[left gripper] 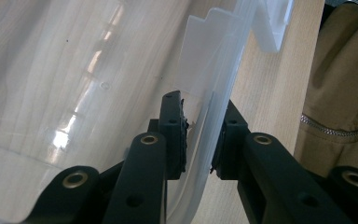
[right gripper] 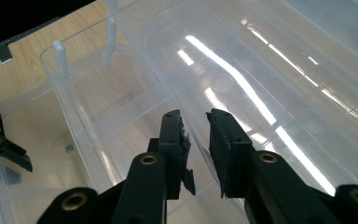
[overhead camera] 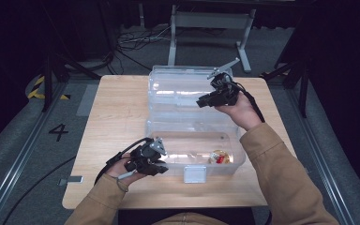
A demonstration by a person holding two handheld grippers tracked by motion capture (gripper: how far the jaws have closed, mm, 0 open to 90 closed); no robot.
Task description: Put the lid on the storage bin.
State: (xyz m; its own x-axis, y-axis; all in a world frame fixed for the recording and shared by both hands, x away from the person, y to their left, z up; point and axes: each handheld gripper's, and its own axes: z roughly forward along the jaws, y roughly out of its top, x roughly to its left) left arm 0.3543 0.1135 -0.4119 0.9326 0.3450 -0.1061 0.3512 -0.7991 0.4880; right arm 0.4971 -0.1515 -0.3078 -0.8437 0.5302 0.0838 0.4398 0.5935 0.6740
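A clear plastic box (overhead camera: 234,161) stands on the wooden table, and its lid (overhead camera: 178,89) is swung open toward the far side. A small orange and red thing (overhead camera: 219,157) lies inside at the front right. My left gripper (overhead camera: 162,165) is at the box's front left corner. Its jaws are shut on the box's wall (left gripper: 223,93), one pad inside and one outside (left gripper: 200,135). My right gripper (overhead camera: 200,102) reaches over the lid's right part. The lid's thin edge (right gripper: 200,151) runs between its jaws (right gripper: 196,130), which stand a little apart with gaps showing.
A white latch (overhead camera: 194,174) hangs at the box's front. The table (overhead camera: 117,117) has bare wood to the left of the box. On the floor beyond it are cables and a metal stand (overhead camera: 211,21). A tan sleeve (left gripper: 345,84) lies close to the left gripper.
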